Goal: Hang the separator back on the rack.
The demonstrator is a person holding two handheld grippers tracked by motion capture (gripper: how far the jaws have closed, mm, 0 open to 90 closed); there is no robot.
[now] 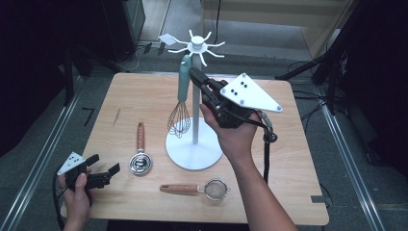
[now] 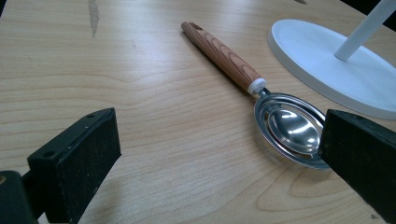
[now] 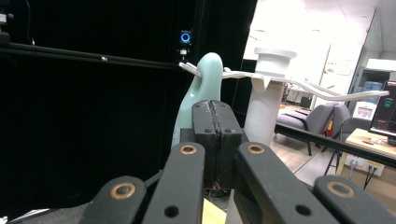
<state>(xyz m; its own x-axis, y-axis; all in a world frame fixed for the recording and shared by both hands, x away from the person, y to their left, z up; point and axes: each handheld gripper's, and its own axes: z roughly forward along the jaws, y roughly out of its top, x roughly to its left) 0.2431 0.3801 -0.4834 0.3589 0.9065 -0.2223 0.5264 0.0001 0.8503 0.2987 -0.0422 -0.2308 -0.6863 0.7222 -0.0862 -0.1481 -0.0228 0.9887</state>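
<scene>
R tool (image 1: 194, 73) closed beside hung whisk (image 1: 182, 101).

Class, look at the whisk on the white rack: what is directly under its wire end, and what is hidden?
The whisk hangs from an arm of the rack. Under its wires lie bare table and the rim of the rack's round base. The base behind the wires is partly screened.

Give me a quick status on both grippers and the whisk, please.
Right gripper shut, jaws empty, beside whisk. Whisk hangs on white stand. Left gripper open, low by metal scoop. Nothing in the way.
</scene>
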